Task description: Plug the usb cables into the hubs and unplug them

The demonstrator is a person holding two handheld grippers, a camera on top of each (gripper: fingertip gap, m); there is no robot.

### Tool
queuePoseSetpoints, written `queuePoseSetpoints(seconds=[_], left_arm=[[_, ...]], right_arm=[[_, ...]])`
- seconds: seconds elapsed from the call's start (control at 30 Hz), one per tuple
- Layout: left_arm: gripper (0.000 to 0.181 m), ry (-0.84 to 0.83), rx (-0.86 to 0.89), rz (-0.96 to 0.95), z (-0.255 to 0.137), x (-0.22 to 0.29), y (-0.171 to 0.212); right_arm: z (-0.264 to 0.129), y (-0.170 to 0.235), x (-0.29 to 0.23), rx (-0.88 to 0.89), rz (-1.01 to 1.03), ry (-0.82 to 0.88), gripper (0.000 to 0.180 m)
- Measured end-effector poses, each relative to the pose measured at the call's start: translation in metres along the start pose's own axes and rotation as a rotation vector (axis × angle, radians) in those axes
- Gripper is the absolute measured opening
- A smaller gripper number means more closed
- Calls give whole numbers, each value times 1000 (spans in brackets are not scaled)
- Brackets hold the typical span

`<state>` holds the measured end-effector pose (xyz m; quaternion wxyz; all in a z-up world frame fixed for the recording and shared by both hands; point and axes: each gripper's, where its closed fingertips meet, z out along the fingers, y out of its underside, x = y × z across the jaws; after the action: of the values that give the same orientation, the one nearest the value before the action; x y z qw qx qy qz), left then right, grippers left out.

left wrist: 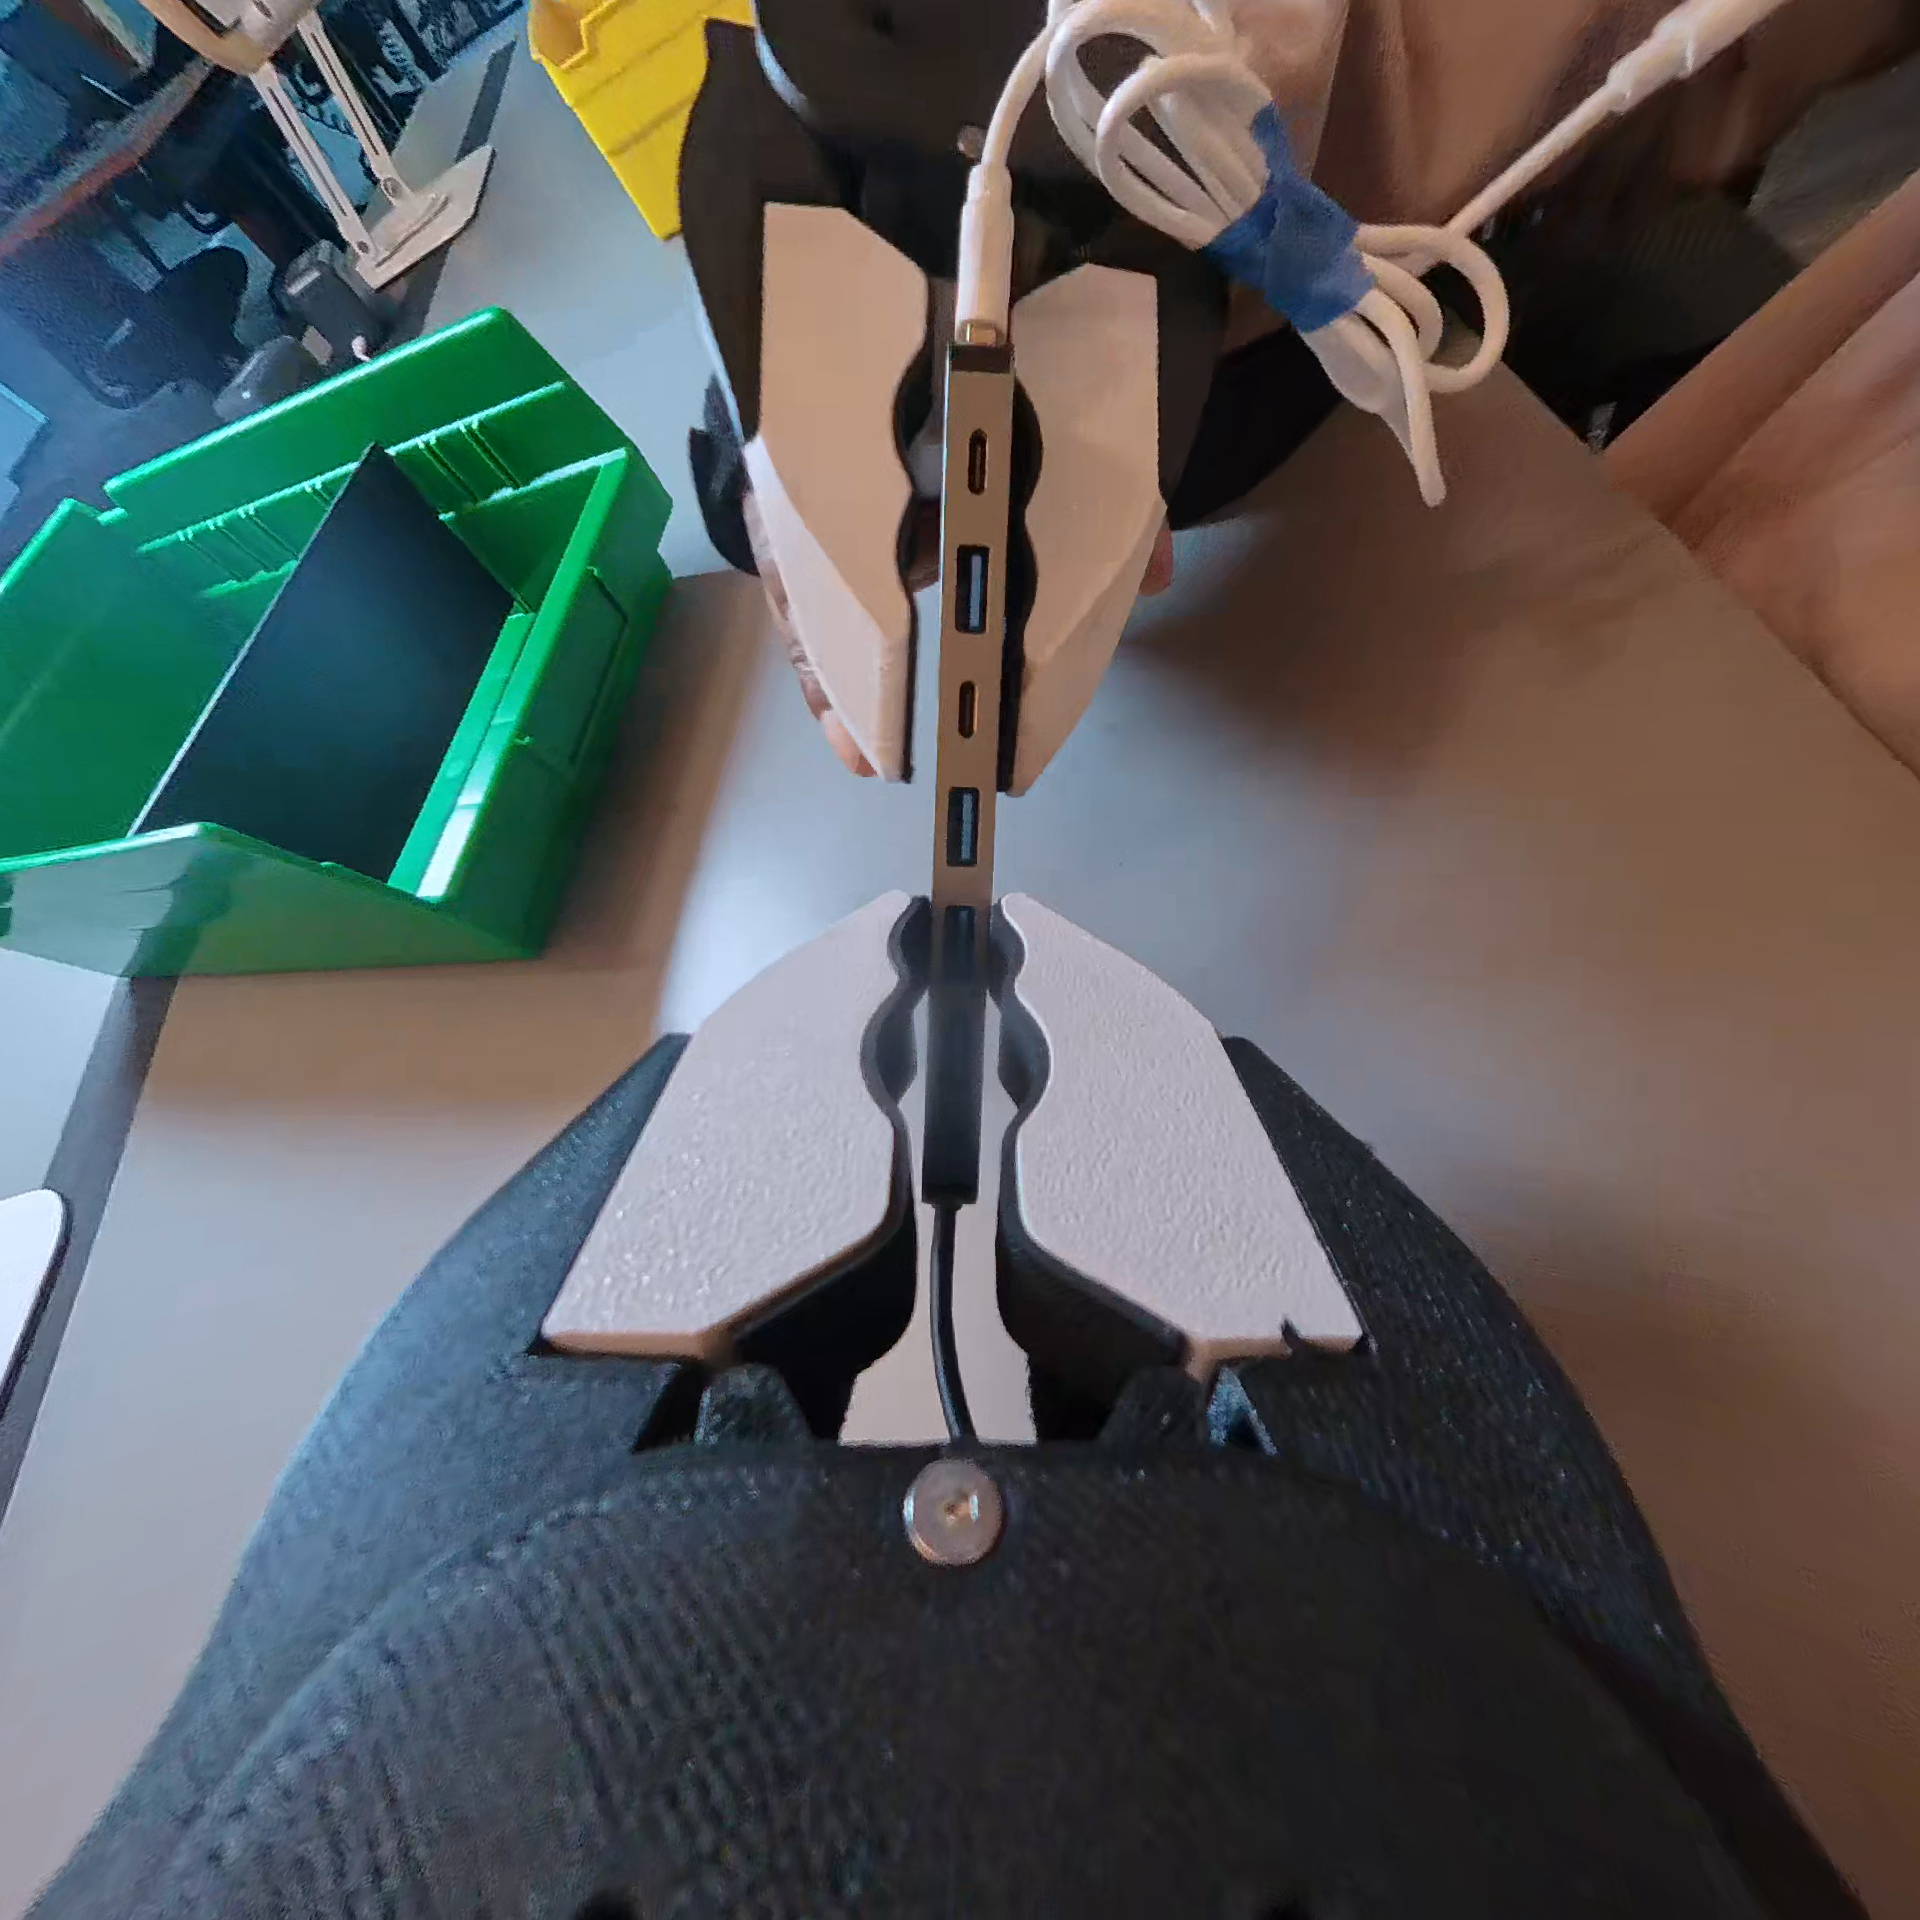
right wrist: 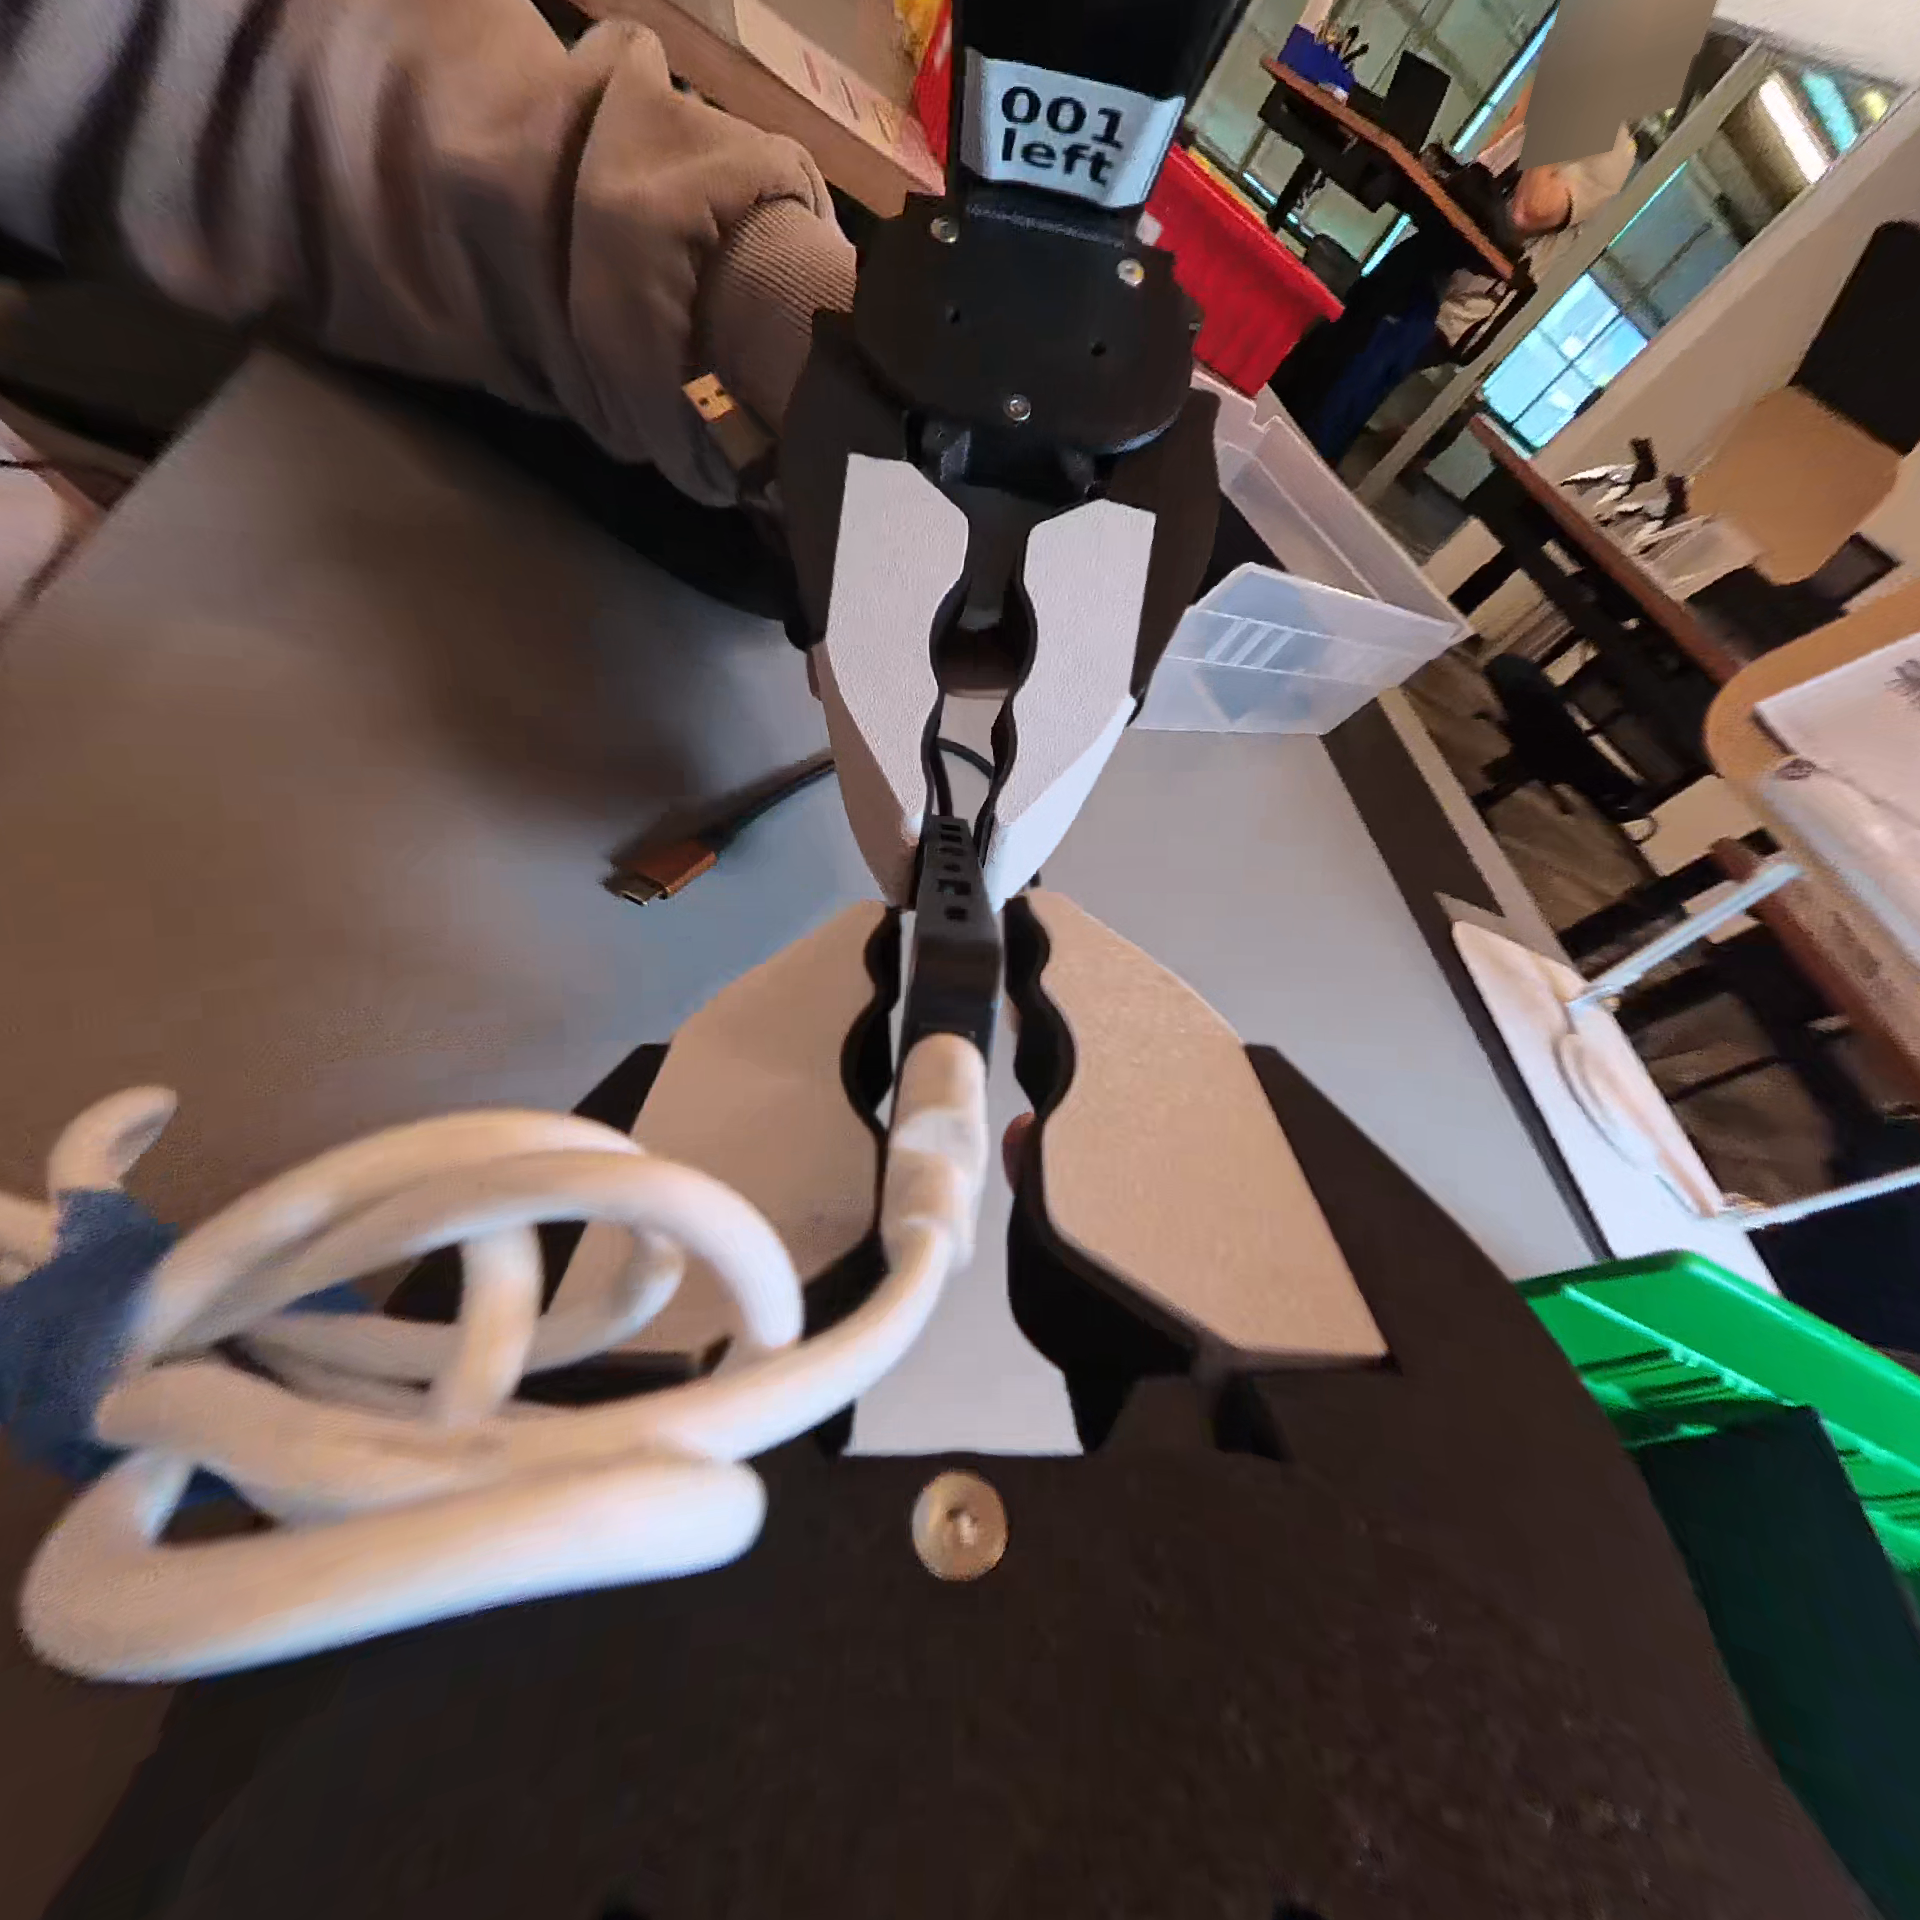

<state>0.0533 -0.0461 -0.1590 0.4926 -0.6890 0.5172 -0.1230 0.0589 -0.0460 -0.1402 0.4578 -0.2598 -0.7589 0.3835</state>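
A slim grey USB hub [left wrist: 971,665] with several ports is held in the air between both grippers. My left gripper [left wrist: 958,904] is shut on the hub's black cable end; it faces me in the right wrist view [right wrist: 951,873]. My right gripper [right wrist: 951,914] is shut on the hub's [right wrist: 948,940] other end and also shows in the left wrist view [left wrist: 961,774]. A white plug [left wrist: 982,260] sits in the hub's end port, between the right fingers [right wrist: 935,1132]. Its white cable [right wrist: 416,1351] is coiled and bound with blue tape [left wrist: 1288,239]. The hub's own plug [right wrist: 665,862] lies on the table.
A green bin [left wrist: 312,675] stands on the grey table [left wrist: 1455,935] to the left, a yellow bin [left wrist: 634,94] behind it. A clear plastic bin [right wrist: 1278,644] and a red bin [right wrist: 1247,260] stand farther off. A person's sleeve [right wrist: 416,208] is beside a copper-coloured USB plug [right wrist: 717,410]. Both grippers' tips are close together, under 4 cm apart. My left tips are roughly 9 cm from the hub's own plug [right wrist: 665,862].
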Motion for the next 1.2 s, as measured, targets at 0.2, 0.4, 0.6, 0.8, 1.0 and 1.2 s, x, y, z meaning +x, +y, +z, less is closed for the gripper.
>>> queuePoseSetpoints(seconds=[0.2,0.4,0.6,0.8,1.0,1.2], left_arm=[[13,-66,7,7,1,-10,1],[13,-341,166,-102,-41,-66,-13],[24,-449,99,-358,-65,-104,39],[34,-257,-172,-329,-21,-67,75],[24,-179,-343,-296,3,-45,99],[10,-94,-321,-262,1,-34,94]], right_arm=[[2,4,5,-87,-70,72,10],[-25,4,43,-107,-79,227,9],[-75,12,98,-65,-16,462,12],[-79,26,108,-124,-55,534,13],[-72,26,104,-166,-114,548,13],[-82,21,112,-135,-101,609,12]])
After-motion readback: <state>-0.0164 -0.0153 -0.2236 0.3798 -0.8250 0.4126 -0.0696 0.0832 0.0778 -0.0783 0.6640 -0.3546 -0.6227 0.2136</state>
